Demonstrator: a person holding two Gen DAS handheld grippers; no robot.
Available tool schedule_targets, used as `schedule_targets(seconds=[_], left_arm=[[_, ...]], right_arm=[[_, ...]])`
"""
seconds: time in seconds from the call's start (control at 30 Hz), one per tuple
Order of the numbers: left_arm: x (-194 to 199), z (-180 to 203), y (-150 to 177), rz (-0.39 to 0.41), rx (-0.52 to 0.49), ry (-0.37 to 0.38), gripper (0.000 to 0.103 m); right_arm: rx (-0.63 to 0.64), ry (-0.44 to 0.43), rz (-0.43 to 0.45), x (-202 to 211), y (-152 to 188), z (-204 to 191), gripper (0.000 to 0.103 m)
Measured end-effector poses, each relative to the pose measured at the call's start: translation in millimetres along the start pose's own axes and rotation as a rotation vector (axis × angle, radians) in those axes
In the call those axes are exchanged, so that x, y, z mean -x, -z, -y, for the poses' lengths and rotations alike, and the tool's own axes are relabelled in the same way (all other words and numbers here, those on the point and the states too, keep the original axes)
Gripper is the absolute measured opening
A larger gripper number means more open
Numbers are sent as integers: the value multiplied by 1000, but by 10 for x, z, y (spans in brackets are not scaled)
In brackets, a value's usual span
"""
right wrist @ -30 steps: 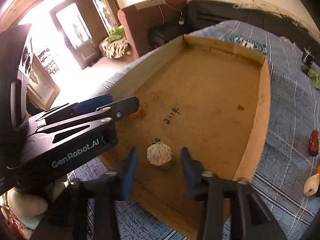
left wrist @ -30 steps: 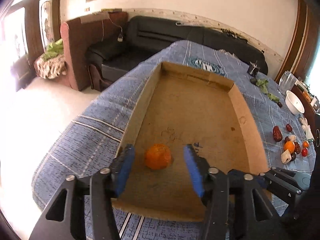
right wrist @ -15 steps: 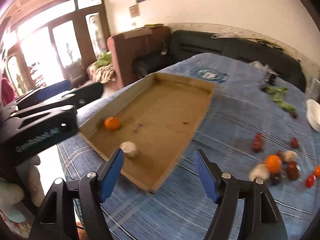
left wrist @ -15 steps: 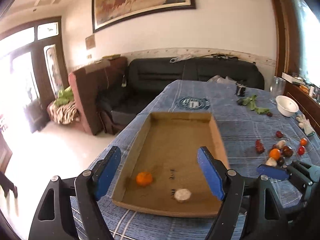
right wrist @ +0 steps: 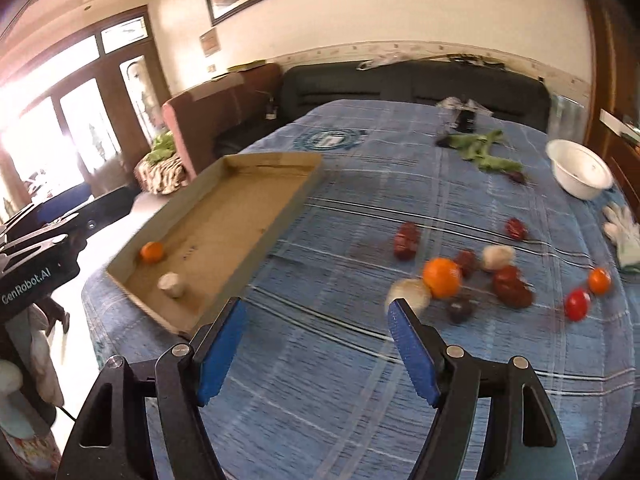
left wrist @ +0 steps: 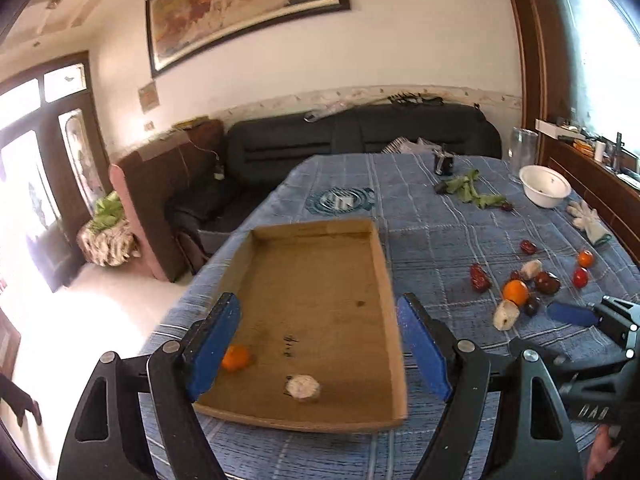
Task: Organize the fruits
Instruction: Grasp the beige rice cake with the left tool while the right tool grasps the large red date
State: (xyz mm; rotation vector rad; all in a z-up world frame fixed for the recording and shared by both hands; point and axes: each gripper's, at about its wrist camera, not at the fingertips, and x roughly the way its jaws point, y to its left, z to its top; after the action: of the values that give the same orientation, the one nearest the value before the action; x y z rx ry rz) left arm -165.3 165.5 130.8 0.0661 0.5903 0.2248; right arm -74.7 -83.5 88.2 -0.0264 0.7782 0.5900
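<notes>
A shallow cardboard tray (left wrist: 384, 276) (right wrist: 280, 216) lies on the blue checked tablecloth. In it sit a small orange (left wrist: 237, 357) (right wrist: 152, 251) and a pale round fruit (left wrist: 303, 387) (right wrist: 172, 284), both near its front end. My left gripper (left wrist: 320, 354) is open and empty, held above and short of the tray. My right gripper (right wrist: 316, 352) is open and empty over bare cloth right of the tray. A loose heap of fruit lies ahead of it: a larger orange (right wrist: 442, 277) (left wrist: 515, 292), pale fruits (right wrist: 408, 294), dark red fruits (right wrist: 512, 286) and a red tomato (right wrist: 577, 304).
A white bowl (right wrist: 580, 174) (left wrist: 545, 191), green leaves (right wrist: 484, 150), a white glove (right wrist: 624, 236) and a clear glass jar (left wrist: 522, 152) are at the far right of the table. A black sofa (left wrist: 360, 140) and a brown armchair stand beyond the table's far edge.
Both grippers have let go of their fruit, opened wide and pulled back and up from the tray. The right gripper has swung right, toward the loose fruit heap.
</notes>
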Motion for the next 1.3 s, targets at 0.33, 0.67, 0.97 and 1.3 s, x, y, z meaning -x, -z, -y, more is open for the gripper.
schedule_targets(seconds=[0.33, 0.67, 0.97, 1.3], left_arm=[[-490, 684, 40, -132, -40, 277, 80], [-1052, 1634, 213, -233, -193, 451, 78], [-1349, 1646, 239, -294, -157, 500, 54], [-1380, 1694, 257, -288, -159, 526, 29]], right_arm=[[-319, 173, 0, 360, 156, 1477, 78], [-348, 121, -64, 39, 24, 1730, 71], [-209, 143, -156, -512, -78, 1564, 70], [-168, 158, -145, -575, -94, 1447, 48]])
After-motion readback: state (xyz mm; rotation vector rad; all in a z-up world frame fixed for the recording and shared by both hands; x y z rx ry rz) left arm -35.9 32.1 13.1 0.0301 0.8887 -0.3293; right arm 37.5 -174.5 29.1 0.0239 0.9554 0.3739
